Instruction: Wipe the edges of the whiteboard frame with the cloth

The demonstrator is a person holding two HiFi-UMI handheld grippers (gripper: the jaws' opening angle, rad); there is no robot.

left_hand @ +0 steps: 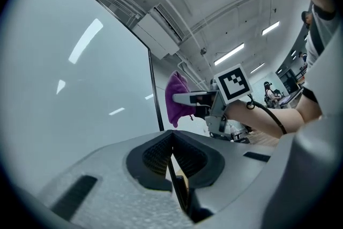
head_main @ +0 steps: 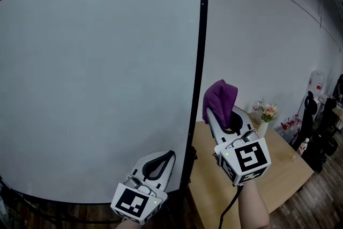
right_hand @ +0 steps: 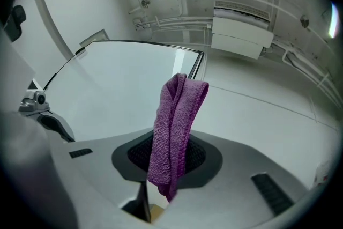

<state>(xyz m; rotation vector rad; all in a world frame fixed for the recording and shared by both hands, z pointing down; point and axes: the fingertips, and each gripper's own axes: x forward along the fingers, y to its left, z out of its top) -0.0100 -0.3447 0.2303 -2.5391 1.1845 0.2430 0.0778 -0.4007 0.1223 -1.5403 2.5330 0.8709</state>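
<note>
A large whiteboard [head_main: 96, 83] with a thin black frame [head_main: 199, 61] fills the left of the head view. My right gripper [head_main: 222, 115] is shut on a purple cloth [head_main: 220, 100], which sticks up from its jaws a short way right of the frame's right edge, apart from it. The cloth [right_hand: 174, 131] hangs folded between the jaws in the right gripper view, with the frame's top right corner [right_hand: 199, 59] beyond. My left gripper [head_main: 158, 163] sits low beside the frame's lower right part, shut and empty. The cloth [left_hand: 177, 99] shows in the left gripper view too.
A wooden table [head_main: 268, 169] stands right of the board, with a small vase of flowers [head_main: 266, 115] at its far side. Dark items [head_main: 313, 131] stand on the floor at the far right. A white wall [head_main: 268, 45] lies behind.
</note>
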